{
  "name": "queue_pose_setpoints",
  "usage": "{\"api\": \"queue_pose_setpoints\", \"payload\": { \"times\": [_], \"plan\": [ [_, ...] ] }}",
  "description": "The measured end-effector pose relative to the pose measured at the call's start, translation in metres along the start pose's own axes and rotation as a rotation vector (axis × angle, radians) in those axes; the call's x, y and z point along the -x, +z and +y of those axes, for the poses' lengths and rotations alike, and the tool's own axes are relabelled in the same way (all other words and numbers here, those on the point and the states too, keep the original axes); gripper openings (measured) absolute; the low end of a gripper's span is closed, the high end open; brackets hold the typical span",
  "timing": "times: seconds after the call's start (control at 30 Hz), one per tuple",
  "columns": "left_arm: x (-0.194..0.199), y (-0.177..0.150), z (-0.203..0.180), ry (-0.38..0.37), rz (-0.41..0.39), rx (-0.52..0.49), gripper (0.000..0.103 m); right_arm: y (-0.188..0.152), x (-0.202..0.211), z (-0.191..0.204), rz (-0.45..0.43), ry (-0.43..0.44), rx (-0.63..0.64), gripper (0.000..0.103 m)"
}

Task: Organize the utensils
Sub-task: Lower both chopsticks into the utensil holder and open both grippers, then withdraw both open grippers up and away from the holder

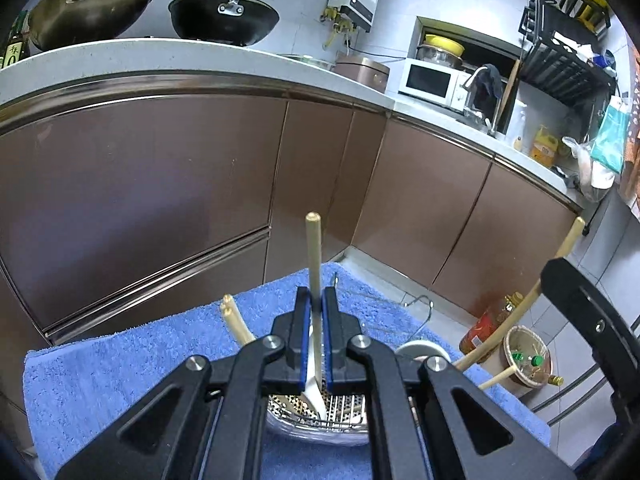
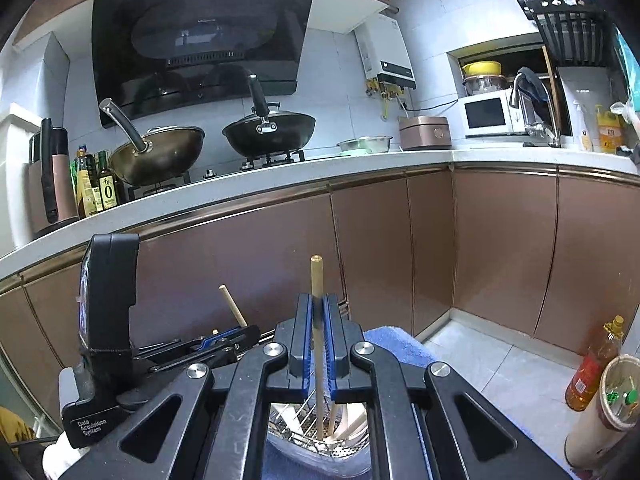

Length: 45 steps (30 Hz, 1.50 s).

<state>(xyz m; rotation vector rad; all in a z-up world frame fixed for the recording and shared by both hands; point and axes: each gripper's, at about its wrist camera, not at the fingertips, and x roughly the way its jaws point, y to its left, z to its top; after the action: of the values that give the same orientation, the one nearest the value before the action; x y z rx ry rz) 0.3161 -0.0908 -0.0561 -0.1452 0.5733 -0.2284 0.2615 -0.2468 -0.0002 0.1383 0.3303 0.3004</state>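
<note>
Placing step. Left gripper [image 1: 316,300] clamped on pale utensil handle [image 1: 313,248], right gripper [image 2: 317,308] on wooden stick [image 2: 317,276]; both standing in perforated metal holder [image 1: 344,408]. Next: release, withdraw upward without tipping.

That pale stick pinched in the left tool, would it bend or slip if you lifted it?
The pale stick looks like a straight wooden handle, so probably stiff and light. The left tool pinches it between blue pads, which likely grip well, though a round shaft might twist. Its white lower end sits in the perforated metal basket and may snag when lifted.
</note>
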Motion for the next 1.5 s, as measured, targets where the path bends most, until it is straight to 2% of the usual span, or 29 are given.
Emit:
{"api": "queue_pose_setpoints", "payload": {
  "times": [0.17,0.2,0.23,0.27,0.4,0.53,0.67,0.8,0.9,1.03,1.1,1.23,1.33,1.5],
  "plan": [
    [0.003,-0.007,0.005,-0.007,0.009,0.007,0.007,-0.007,-0.001,0.0,0.029,0.006,0.005,0.006],
    [0.005,-0.007,0.005,-0.01,0.011,0.01,0.013,-0.009,0.0,0.0,0.031,0.004,0.004,0.006],
    [0.007,-0.008,0.006,-0.017,0.013,0.014,0.023,-0.01,0.002,-0.001,0.033,0.006,-0.002,0.006],
    [0.01,-0.008,0.007,-0.024,0.01,0.021,0.028,-0.01,0.004,-0.001,0.032,0.004,-0.005,0.007],
    [0.026,-0.007,0.007,-0.026,-0.002,0.016,0.033,-0.012,0.018,-0.002,0.022,-0.011,-0.016,0.023],
    [0.051,-0.008,0.003,-0.021,-0.023,-0.018,0.041,-0.012,0.038,-0.001,0.017,-0.03,-0.027,0.028],
    [0.08,-0.013,0.0,-0.007,-0.036,-0.069,0.042,-0.014,0.057,0.003,0.015,-0.054,-0.036,0.042],
    [0.11,-0.021,-0.005,0.045,-0.057,-0.12,0.051,-0.017,0.075,0.011,0.016,-0.068,-0.051,0.05],
    [0.136,-0.031,-0.003,0.084,-0.078,-0.145,0.054,-0.021,0.088,0.021,0.015,-0.081,-0.05,0.059],
    [0.165,-0.043,0.001,0.143,-0.092,-0.172,0.055,-0.027,0.107,0.037,0.016,-0.097,-0.035,0.066],
    [0.178,-0.048,0.003,0.168,-0.104,-0.181,0.056,-0.03,0.115,0.045,0.011,-0.113,-0.025,0.074],
    [0.205,-0.06,0.006,0.245,-0.148,-0.213,0.062,-0.037,0.132,0.061,0.015,-0.151,0.008,0.082],
    [0.223,-0.067,0.007,0.272,-0.18,-0.226,0.068,-0.044,0.14,0.07,0.034,-0.191,0.03,0.088],
    [0.248,-0.074,0.007,0.266,-0.221,-0.236,0.069,-0.054,0.152,0.083,0.053,-0.234,0.052,0.1]
  ]
}}
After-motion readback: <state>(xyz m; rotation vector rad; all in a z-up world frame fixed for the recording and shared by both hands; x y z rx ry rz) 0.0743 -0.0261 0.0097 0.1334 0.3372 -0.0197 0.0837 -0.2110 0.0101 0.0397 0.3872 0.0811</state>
